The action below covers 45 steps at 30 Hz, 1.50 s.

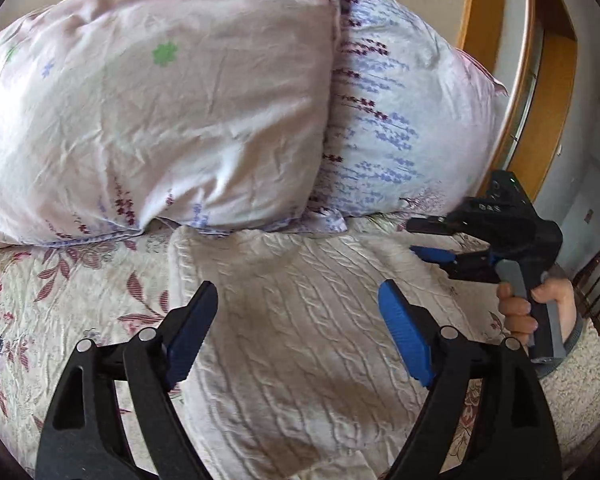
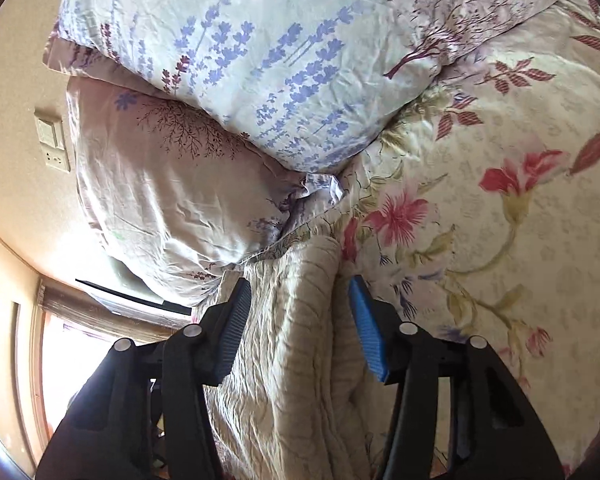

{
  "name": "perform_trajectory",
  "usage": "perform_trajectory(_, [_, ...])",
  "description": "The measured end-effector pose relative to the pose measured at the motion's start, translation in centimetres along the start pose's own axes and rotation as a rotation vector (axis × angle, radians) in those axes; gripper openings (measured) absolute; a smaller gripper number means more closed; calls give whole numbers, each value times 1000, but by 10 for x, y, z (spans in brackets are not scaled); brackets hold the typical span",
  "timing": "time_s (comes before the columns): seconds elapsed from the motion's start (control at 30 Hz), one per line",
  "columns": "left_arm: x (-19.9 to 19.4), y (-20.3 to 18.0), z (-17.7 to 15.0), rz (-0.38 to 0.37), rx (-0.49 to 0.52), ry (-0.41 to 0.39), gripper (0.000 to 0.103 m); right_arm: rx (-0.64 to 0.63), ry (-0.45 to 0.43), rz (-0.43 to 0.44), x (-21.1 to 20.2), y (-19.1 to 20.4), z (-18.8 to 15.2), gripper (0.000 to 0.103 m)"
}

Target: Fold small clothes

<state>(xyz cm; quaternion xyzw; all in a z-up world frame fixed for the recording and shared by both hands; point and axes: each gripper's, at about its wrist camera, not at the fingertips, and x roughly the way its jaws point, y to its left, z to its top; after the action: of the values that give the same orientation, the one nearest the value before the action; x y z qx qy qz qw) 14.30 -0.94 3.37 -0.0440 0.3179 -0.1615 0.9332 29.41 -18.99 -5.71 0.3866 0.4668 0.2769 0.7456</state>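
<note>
A cream cable-knit garment [image 1: 296, 320] lies flat on the floral bedspread [image 1: 60, 320], in front of the pillows. My left gripper [image 1: 298, 304] is open and empty, hovering just above the garment's middle. My right gripper [image 1: 422, 240] shows in the left wrist view at the garment's right edge, held sideways, jaws apart. In the right wrist view the right gripper [image 2: 300, 292] is open and straddles the garment's folded edge [image 2: 300, 320]; I cannot tell if the pads touch it.
Two large pillows [image 1: 160, 112] [image 1: 388, 120] lean at the head of the bed, right behind the garment. A wooden door frame [image 1: 540, 80] stands at the right. A wall switch and socket [image 2: 52, 144] show in the right wrist view.
</note>
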Motion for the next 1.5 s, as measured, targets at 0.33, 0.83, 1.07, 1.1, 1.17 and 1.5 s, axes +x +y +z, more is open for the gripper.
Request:
perform_trajectory(0.33, [51,-17,-5,28,45,179,82,-165,-23,-125,21,26,0,10])
perform_trajectory(0.83, [-19,11,-23,6,129,34,89,-158,-9,-112,-47,12,-45,56])
perform_trajectory(1.07, [-41,31,-64,77,181,93,90,-171,45,-104,-53,11,-60,53])
perform_trajectory(1.1, [-43,30,-68,82,190,96,90,-167,51,-97,-52,14,-59,53])
perform_trajectory(1.17, [-45,28,-73,99,215,106,90,-194,72,-90,-39,20,-58,22])
perform_trajectory(1.5, [-36,29,-75,178,261,140,90,-125,33,-119,-39,24,-51,11])
